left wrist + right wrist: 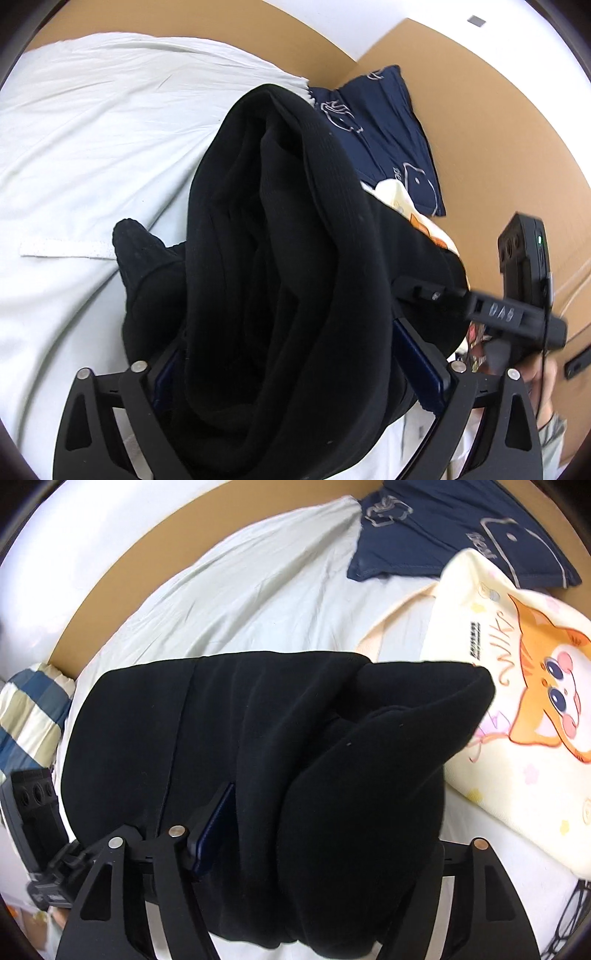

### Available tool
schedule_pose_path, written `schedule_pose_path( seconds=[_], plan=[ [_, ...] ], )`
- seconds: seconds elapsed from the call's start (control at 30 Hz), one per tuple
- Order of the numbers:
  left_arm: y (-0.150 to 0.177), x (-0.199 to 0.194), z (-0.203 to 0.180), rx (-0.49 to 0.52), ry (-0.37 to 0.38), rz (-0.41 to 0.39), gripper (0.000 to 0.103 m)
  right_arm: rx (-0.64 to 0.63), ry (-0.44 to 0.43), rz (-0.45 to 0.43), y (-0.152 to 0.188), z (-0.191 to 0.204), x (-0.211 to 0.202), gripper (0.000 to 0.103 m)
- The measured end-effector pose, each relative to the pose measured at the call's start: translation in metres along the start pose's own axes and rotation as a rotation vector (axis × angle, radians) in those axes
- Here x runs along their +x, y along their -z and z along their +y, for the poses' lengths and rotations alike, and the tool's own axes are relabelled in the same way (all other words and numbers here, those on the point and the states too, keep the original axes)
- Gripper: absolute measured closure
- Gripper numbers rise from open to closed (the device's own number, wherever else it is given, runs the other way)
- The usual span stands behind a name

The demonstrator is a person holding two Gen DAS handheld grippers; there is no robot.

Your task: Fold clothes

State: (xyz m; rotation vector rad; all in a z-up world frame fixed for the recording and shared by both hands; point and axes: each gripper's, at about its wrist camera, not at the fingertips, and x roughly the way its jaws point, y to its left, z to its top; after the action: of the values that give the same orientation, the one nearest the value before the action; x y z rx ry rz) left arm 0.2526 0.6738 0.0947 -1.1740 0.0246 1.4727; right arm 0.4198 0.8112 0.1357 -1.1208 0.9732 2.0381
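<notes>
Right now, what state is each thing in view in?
black garment: bunched in thick folds, held up between both tools, not yet folded flat.
left gripper: jaws shut on the black garment.
right gripper: jaws shut on the black garment.
white sheet: spread out, wrinkled.
navy pillow: lying flat at the bed's far edge.
cream cat pillow: lying flat beside the garment.
striped cloth: bunched at the bed's edge.

A black garment (258, 738) over a pale grey-white bed sheet (258, 590); behind, a navy pillow (443, 528) with white line drawings, a cream cushion (517, 701) printed with an orange cat, and blue-and-beige striped fabric (29, 709).
</notes>
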Motion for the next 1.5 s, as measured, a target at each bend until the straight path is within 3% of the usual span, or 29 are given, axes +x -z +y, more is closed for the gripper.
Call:
schedule_pose_path(
  seconds=[0.03, 0.1, 0.2, 0.27, 0.37, 0.47, 0.53, 0.57, 0.63, 0.7, 0.77, 0.8, 0.9, 0.93, 1.03, 1.1, 1.17, 1.3, 1.5],
  plan=[
    [0.001, -0.002, 0.002, -0.003, 0.001, -0.001, 0.009, 0.005, 0.025, -0.015, -0.001, 0.001, -0.008, 0.028],
    [0.013, -0.015, 0.0, -0.03, -0.006, -0.019, 0.013, 0.028, 0.082, -0.128, 0.008, 0.008, -0.037, 0.028],
    [0.026, -0.041, -0.002, -0.023, -0.05, -0.095, 0.014, 0.12, 0.196, -0.374, 0.025, 0.009, -0.092, 0.028],
    [0.034, -0.058, -0.015, 0.058, -0.159, -0.14, 0.012, 0.107, 0.158, -0.469, 0.044, 0.021, -0.112, 0.027],
    [0.049, -0.085, -0.035, 0.189, -0.296, -0.24, 0.01, 0.001, 0.088, -0.537, 0.079, 0.053, -0.11, 0.027],
    [0.063, -0.104, -0.016, 0.234, -0.347, -0.331, 0.008, -0.058, 0.033, -0.535, 0.107, 0.079, -0.074, 0.027],
    [0.092, -0.126, 0.009, 0.216, -0.338, -0.366, 0.007, -0.078, -0.02, -0.484, 0.114, 0.09, -0.04, 0.027],
    [0.089, -0.122, 0.012, 0.216, -0.354, -0.383, 0.007, -0.085, -0.051, -0.46, 0.12, 0.095, -0.026, 0.027],
    [0.088, -0.11, 0.002, 0.243, -0.424, -0.406, 0.007, -0.09, -0.126, -0.465, 0.131, 0.097, -0.002, 0.037],
    [0.086, -0.098, -0.006, 0.287, -0.507, -0.416, 0.006, -0.068, -0.137, -0.514, 0.144, 0.091, 0.013, 0.037],
    [0.091, -0.1, -0.01, 0.336, -0.587, -0.424, 0.006, -0.046, -0.094, -0.557, 0.159, 0.088, 0.011, 0.041],
    [0.094, -0.103, -0.012, 0.355, -0.605, -0.435, 0.006, -0.054, -0.025, -0.568, 0.167, 0.09, 0.006, 0.041],
    [0.098, -0.107, -0.022, 0.35, -0.573, -0.455, 0.002, -0.122, 0.167, -0.634, 0.187, 0.092, -0.01, 0.037],
    [0.098, -0.106, -0.029, 0.341, -0.546, -0.463, 0.002, -0.139, 0.189, -0.64, 0.19, 0.092, -0.01, 0.034],
    [0.118, -0.096, -0.042, 0.389, -0.471, -0.509, 0.0, -0.153, 0.205, -0.605, 0.189, 0.087, 0.0, 0.033],
    [0.127, -0.086, -0.032, 0.403, -0.464, -0.526, 0.0, -0.155, 0.245, -0.544, 0.181, 0.087, 0.012, 0.033],
    [0.113, -0.08, -0.018, 0.36, -0.453, -0.416, 0.0, -0.152, 0.244, -0.513, 0.174, 0.088, 0.017, 0.032],
    [0.101, -0.073, 0.005, 0.266, -0.506, -0.356, 0.0, -0.092, 0.235, -0.503, 0.169, 0.074, 0.022, 0.022],
    [0.101, -0.065, 0.002, 0.302, -0.559, -0.32, 0.0, -0.079, 0.222, -0.51, 0.166, 0.071, 0.018, 0.019]
  ],
)
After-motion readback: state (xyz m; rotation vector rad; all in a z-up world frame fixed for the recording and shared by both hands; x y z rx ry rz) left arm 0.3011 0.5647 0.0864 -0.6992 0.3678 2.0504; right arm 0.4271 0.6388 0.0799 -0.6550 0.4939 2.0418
